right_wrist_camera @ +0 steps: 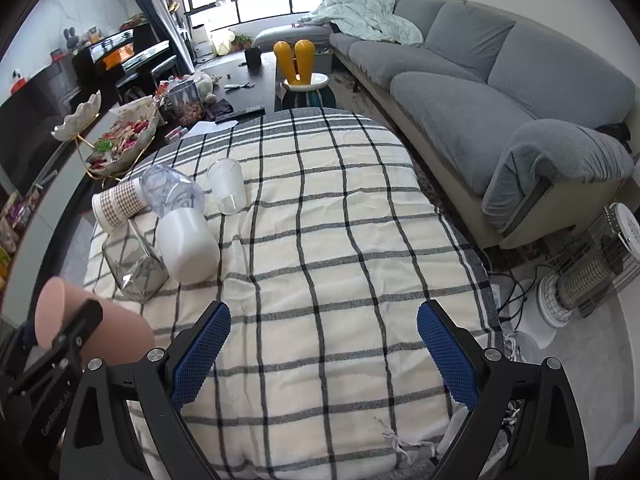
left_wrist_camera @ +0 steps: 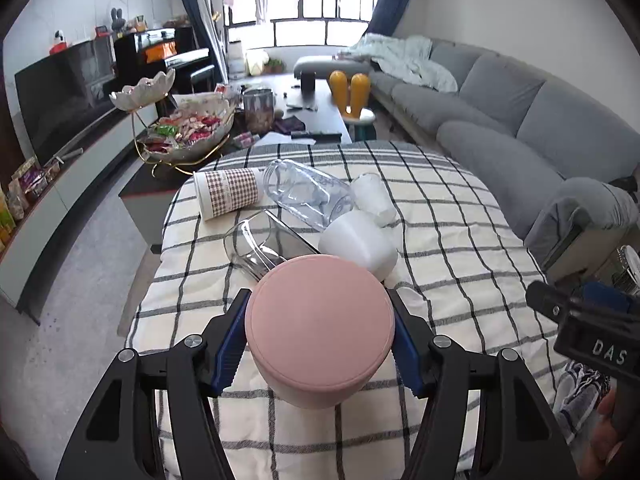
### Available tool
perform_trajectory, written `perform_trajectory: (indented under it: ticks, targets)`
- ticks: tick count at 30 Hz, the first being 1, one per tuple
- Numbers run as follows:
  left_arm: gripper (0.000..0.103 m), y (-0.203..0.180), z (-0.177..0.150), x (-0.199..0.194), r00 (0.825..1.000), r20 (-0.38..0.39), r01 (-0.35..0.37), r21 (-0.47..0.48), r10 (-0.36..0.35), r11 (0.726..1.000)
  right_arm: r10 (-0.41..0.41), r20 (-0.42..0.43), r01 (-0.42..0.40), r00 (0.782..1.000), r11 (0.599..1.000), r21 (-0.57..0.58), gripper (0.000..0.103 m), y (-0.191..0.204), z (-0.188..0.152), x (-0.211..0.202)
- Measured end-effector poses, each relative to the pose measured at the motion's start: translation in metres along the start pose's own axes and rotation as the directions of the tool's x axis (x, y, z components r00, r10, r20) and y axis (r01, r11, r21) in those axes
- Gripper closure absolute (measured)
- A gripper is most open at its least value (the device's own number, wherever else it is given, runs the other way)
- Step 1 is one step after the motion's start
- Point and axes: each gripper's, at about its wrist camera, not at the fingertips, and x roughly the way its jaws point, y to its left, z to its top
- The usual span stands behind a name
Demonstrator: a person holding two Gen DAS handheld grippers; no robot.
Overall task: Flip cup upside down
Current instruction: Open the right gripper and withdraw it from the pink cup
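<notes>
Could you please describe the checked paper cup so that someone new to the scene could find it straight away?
On the plaid-covered table, look at the cluster of cups at the far left. The checked paper cup lies on its side at the cluster's outer left edge, touching a clear plastic bottle. It alone has a brown-and-white checked pattern.
</notes>
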Motion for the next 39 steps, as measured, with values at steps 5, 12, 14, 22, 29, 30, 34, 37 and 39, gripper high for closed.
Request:
perform_trajectory:
  ticks: [5,12,14,22,29,30,34,37,39]
  targets:
    - [0.04,0.002,-0.008,0.009,1.0,0.004,0.008,-0.023,-0.008,1.0,-0.009,-0.013,0.009,1.0,1.0,0.006,0.008,-0.003,-0.009,0.0]
    - [0.04,0.002,-0.022,0.027,1.0,-0.024,-0.003,-0.028,0.002,1.0,-0.003,-0.039,0.004,0.999,1.0,0.017,0.008,-0.005,-0.016,0.002]
    - [0.039,0.002,-0.026,0.032,0.999,-0.041,-0.009,-0.033,0.008,0.999,-0.004,-0.043,0.005,0.999,1.0,0.019,0.008,-0.006,-0.018,0.003]
    - [0.022,0.0,-0.031,0.028,0.999,-0.04,-0.032,-0.027,0.031,0.999,-0.008,-0.047,0.009,0.999,1.0,0.022,0.008,-0.009,-0.02,0.001]
    - [0.01,0.002,-0.03,0.018,0.998,-0.031,-0.054,-0.02,0.053,0.998,-0.008,-0.018,0.008,1.0,1.0,0.008,0.008,-0.004,-0.018,-0.008]
    - [0.009,0.003,-0.03,0.014,0.998,-0.027,-0.058,-0.021,0.058,0.998,-0.006,-0.007,0.006,1.0,1.0,0.004,0.008,-0.003,-0.017,-0.01]
    - [0.006,0.008,-0.027,-0.005,0.998,0.015,-0.068,-0.034,0.069,0.997,0.006,0.048,-0.006,0.999,1.0,-0.015,0.008,0.002,-0.015,-0.023]
    - [0.003,0.014,-0.024,-0.022,0.996,0.048,-0.071,-0.064,0.074,0.995,0.023,0.107,-0.019,0.994,0.999,-0.033,0.008,0.006,-0.013,-0.034]
    - [0.0,0.017,-0.02,-0.036,0.994,0.077,-0.074,-0.09,0.081,0.993,0.031,0.142,-0.025,0.989,0.999,-0.046,0.008,0.009,-0.013,-0.041]
